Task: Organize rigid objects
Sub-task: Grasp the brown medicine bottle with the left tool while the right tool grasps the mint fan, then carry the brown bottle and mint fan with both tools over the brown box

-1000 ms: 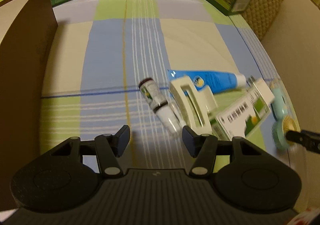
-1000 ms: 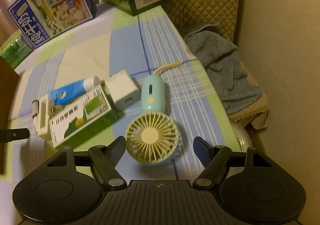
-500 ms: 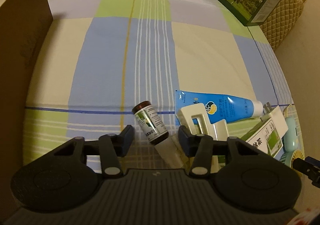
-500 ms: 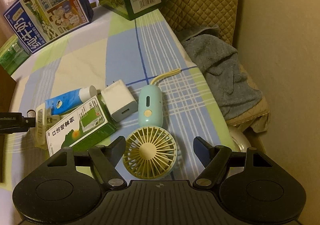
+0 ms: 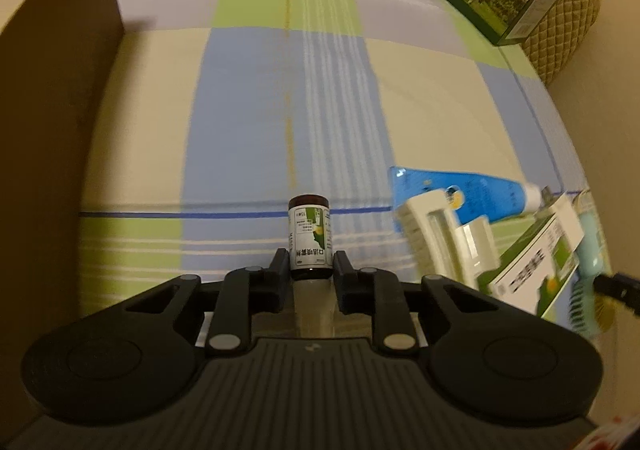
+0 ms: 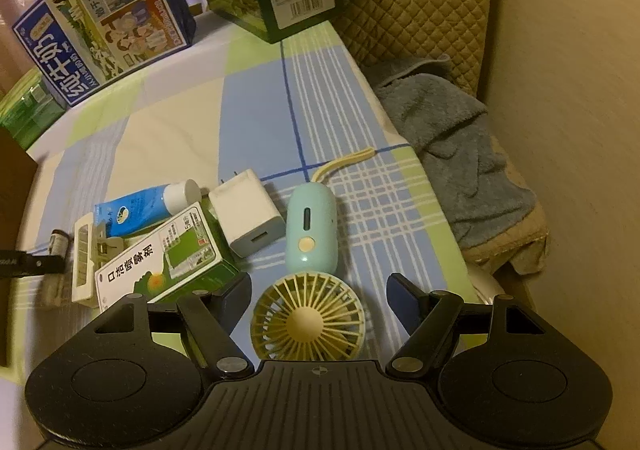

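Left wrist view: my left gripper (image 5: 311, 264) has its fingers (image 5: 280, 264) clenched on the small brown spray bottle (image 5: 310, 240), which points forward above the plaid-covered bench (image 5: 280, 109). Right wrist view: my right gripper (image 6: 318, 292) is spread wide, its fingers either side of the handheld fan (image 6: 308, 324), not touching it. The green medicine box (image 6: 160, 260) lies just left of the fan.

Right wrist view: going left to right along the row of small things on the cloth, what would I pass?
Small brown bottle held by the left tool → white clip → green spray box → white charger → mint fan handle → grey towel.
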A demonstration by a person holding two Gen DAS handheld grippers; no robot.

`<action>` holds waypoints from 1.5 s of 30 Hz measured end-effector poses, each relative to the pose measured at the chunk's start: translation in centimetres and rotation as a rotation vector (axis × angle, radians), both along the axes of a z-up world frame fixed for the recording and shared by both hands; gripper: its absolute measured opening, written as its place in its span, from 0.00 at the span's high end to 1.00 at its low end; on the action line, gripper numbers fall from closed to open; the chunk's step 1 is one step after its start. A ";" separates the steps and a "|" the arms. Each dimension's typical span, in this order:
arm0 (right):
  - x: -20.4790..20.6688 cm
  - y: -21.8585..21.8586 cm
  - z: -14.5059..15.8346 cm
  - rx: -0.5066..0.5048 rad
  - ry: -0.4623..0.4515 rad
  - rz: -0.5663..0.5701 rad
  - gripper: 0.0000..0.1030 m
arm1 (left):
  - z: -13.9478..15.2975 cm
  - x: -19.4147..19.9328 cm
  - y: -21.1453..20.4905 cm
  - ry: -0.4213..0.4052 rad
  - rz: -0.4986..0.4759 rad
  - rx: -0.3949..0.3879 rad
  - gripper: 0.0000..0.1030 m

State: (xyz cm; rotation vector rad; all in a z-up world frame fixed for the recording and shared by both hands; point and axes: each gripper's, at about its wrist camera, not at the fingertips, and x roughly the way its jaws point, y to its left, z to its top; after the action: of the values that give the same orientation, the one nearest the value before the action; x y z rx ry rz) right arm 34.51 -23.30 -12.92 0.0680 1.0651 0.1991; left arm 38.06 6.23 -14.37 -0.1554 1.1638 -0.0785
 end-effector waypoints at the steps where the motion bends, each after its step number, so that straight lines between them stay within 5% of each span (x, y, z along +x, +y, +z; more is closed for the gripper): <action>1: 0.2 0.1 -0.1 0.001 0.000 0.005 0.31 | 0.1 -0.2 0.2 -0.002 -0.002 0.013 0.82; 9: 1.7 0.7 -0.8 -0.008 -0.004 0.030 0.32 | 0.0 -0.3 0.5 -0.001 -0.028 0.038 0.81; 15: 2.6 1.2 -1.9 -0.035 0.020 0.042 0.49 | -0.1 0.5 -0.2 -0.006 -0.044 0.056 0.81; 21: 2.6 1.5 -2.2 -0.050 0.007 0.059 0.55 | -0.1 0.2 -0.7 -0.010 -0.059 0.086 0.81; 24: 2.6 1.6 -2.2 -0.068 -0.004 0.075 0.71 | -0.1 -0.2 -0.7 -0.011 -0.053 0.086 0.81; 45: -2.0 1.4 2.8 0.031 -0.127 0.092 0.71 | 3.9 -5.0 0.4 -0.096 -0.016 0.052 0.82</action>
State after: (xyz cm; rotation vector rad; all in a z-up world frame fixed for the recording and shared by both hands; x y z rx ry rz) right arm 32.48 -21.87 -10.10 0.0334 0.9393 0.2996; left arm 33.06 6.64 -10.48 -0.0951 1.0702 -0.0688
